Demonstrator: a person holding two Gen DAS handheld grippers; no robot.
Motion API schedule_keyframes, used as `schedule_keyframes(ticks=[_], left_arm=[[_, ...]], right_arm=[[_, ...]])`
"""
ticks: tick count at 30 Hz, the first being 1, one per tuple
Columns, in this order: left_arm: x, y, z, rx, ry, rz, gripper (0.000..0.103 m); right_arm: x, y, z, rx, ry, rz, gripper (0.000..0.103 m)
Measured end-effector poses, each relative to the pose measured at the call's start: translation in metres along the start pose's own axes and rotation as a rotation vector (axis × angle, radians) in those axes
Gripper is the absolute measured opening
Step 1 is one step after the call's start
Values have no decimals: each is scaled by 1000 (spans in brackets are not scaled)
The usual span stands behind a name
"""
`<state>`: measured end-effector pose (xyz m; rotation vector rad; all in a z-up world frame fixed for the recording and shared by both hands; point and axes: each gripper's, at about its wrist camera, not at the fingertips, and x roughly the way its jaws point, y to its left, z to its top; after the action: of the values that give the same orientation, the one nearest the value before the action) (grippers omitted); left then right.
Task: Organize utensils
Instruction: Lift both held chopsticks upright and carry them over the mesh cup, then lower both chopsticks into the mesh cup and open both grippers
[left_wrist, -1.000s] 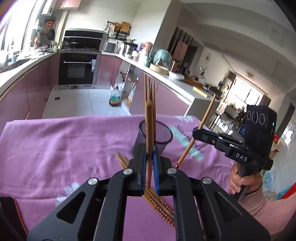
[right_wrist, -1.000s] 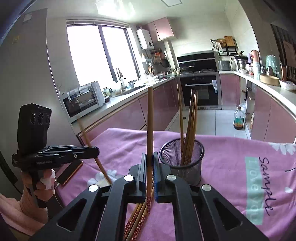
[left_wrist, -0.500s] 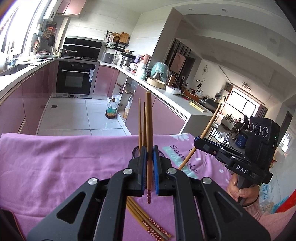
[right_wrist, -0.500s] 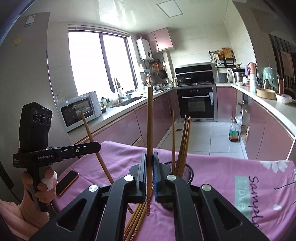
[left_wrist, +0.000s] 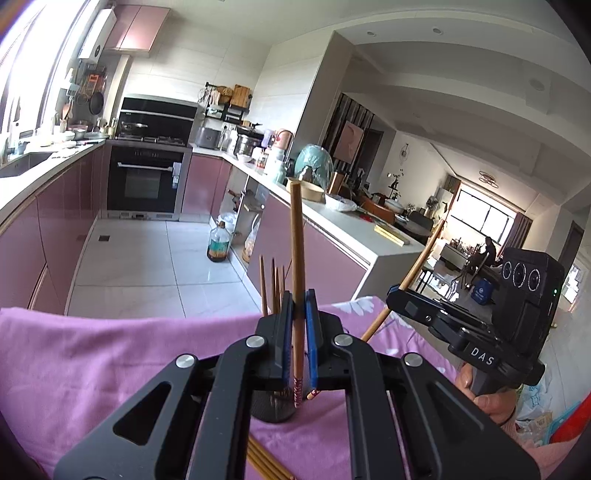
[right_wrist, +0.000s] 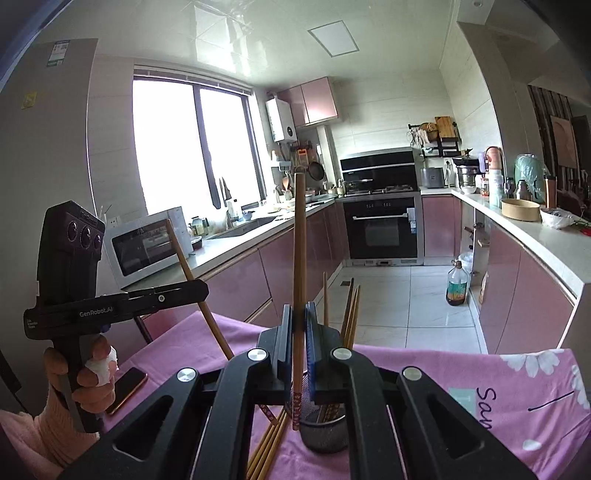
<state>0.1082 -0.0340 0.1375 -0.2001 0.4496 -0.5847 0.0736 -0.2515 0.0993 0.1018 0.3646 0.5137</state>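
Two chopsticks, one clamped upright in each gripper: left gripper, right gripper. Light, stiff, probably slick; gripped low near patterned tips, above mesh holder.

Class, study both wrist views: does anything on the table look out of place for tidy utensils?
Yes. Several loose chopsticks lie flat on the purple tablecloth beside the mesh holder, while others stand inside it. Each gripper holds one more chopstick upright.

Two held chopsticks, one mesh cup, one phone, two grippers
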Motion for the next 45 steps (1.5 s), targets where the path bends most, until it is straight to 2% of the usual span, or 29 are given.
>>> schedule_keyframes(ticks=[8, 18, 24, 31, 45], left_arm=[[16, -14, 7, 48, -11, 55, 7], [62, -10, -23, 92, 116, 133, 7], [81, -5, -40, 101, 188, 130, 7], [99, 3, -40, 104, 238, 113, 7], [129, 21, -28, 63, 275, 140, 8]], right_arm=[[13, -6, 10, -7, -16, -36, 5], [49, -16, -12, 12, 86, -51, 5], [67, -19, -25, 19, 152, -59, 5], [82, -24, -37, 37, 220, -64, 5], [104, -36, -40, 96, 265, -88, 6]])
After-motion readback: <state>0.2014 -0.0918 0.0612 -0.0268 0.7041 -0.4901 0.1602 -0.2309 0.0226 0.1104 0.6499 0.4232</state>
